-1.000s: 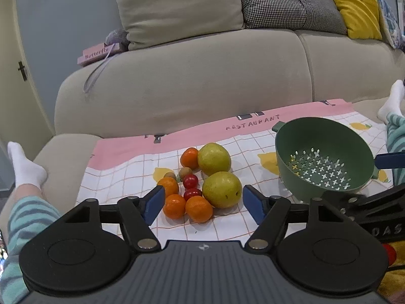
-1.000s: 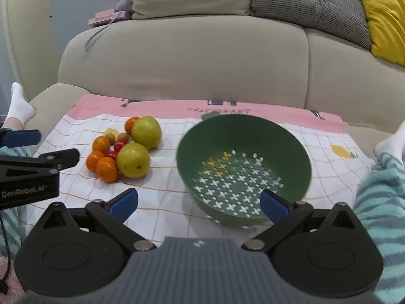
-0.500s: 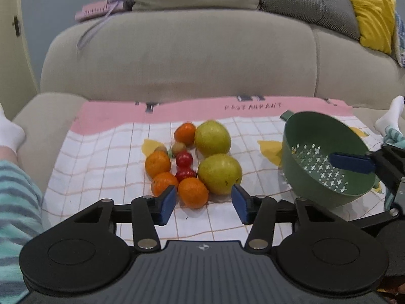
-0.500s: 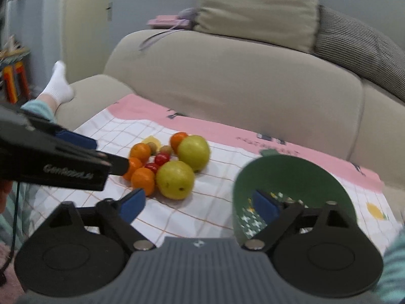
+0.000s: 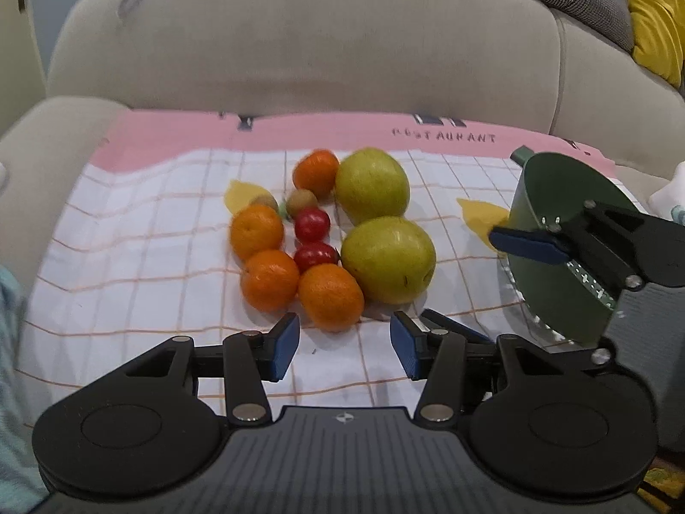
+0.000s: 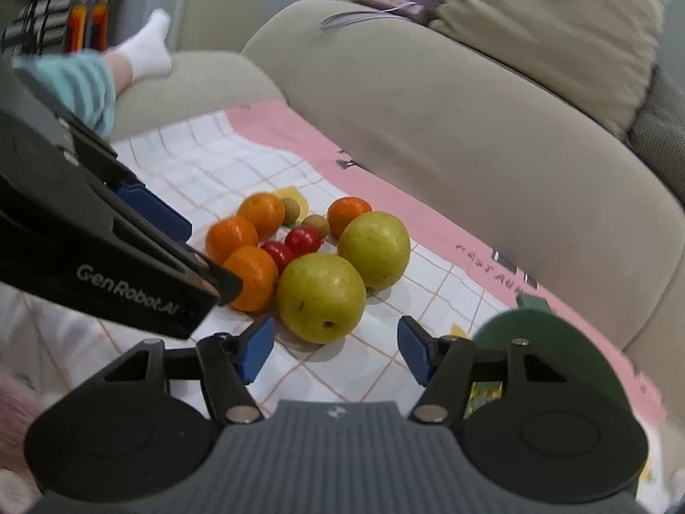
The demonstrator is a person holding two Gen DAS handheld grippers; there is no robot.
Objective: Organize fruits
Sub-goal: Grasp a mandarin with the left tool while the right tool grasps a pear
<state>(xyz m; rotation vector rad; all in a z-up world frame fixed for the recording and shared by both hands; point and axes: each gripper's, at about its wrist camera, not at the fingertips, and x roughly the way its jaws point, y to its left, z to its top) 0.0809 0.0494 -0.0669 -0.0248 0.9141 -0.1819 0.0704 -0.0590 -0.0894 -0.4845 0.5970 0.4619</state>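
You're sitting at the sofa (image 5: 299, 55) with the cloth (image 5: 128, 257) spread out and the green colander (image 5: 552, 214) tipped at its right edge, no fruit seen inside it, so I'd judge you're only starting the first picks. Your right gripper (image 6: 334, 349) is hanging wide open and empty just short of the near pear (image 6: 321, 297), while your left gripper (image 5: 342, 345) is also gaping empty right before the nearest orange (image 5: 330, 295). Next you're needing to push forward so the fingers straddle each fruit, then close gently.
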